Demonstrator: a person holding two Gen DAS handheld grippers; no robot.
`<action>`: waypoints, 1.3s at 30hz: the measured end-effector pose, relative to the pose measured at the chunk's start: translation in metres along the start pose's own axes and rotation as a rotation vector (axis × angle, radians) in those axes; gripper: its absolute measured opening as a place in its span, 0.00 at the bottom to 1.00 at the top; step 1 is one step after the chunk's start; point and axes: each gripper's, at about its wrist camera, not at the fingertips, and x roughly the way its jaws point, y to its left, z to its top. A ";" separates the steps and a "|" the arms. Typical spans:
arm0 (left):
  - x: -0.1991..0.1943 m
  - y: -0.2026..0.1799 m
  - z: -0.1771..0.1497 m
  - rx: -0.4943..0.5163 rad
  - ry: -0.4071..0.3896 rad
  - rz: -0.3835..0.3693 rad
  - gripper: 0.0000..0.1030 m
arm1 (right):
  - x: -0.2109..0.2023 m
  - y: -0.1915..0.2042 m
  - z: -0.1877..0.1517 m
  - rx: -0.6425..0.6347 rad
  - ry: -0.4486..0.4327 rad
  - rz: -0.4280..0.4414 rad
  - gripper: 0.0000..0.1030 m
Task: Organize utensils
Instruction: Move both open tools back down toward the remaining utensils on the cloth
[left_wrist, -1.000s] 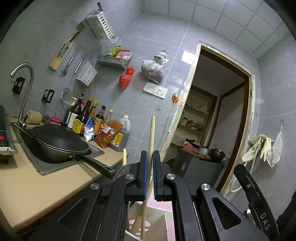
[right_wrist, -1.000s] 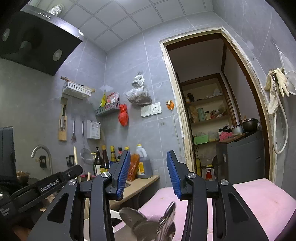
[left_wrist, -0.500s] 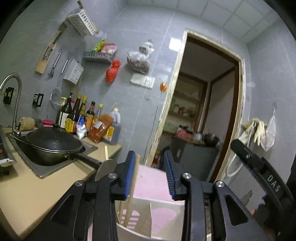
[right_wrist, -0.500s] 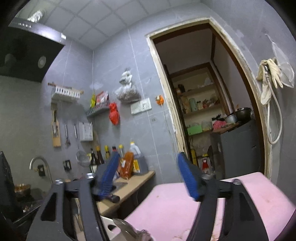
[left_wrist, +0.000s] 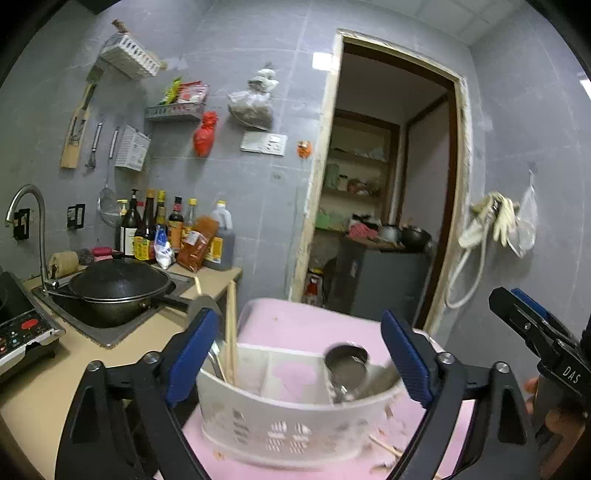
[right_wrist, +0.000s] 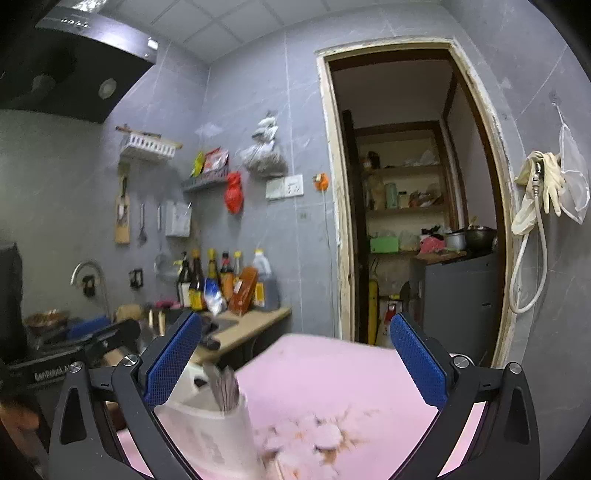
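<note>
Pink mat (left_wrist: 317, 325): chopsticks (left_wrist: 231, 332) upright in caddy (left_wrist: 295, 424); both claws wide, empty.

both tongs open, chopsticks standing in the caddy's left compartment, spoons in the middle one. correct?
Not the spoons. In the left wrist view the spoons sit in the right compartment of the white caddy; the middle one looks bare. The rest holds: chopsticks stand in the left compartment, and both the left tongs and right tongs are open.

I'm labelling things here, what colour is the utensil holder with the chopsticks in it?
White, the utensil holder shows best in the left wrist view.
</note>
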 end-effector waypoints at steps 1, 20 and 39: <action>-0.002 -0.004 -0.004 0.010 0.007 0.000 0.86 | -0.003 -0.002 -0.001 -0.005 0.010 -0.001 1.00; 0.024 -0.078 -0.082 0.093 0.389 -0.157 0.87 | -0.069 -0.074 -0.071 -0.095 0.409 -0.071 0.95; 0.094 -0.114 -0.133 -0.006 0.807 -0.235 0.70 | -0.064 -0.075 -0.142 -0.028 0.765 0.185 0.36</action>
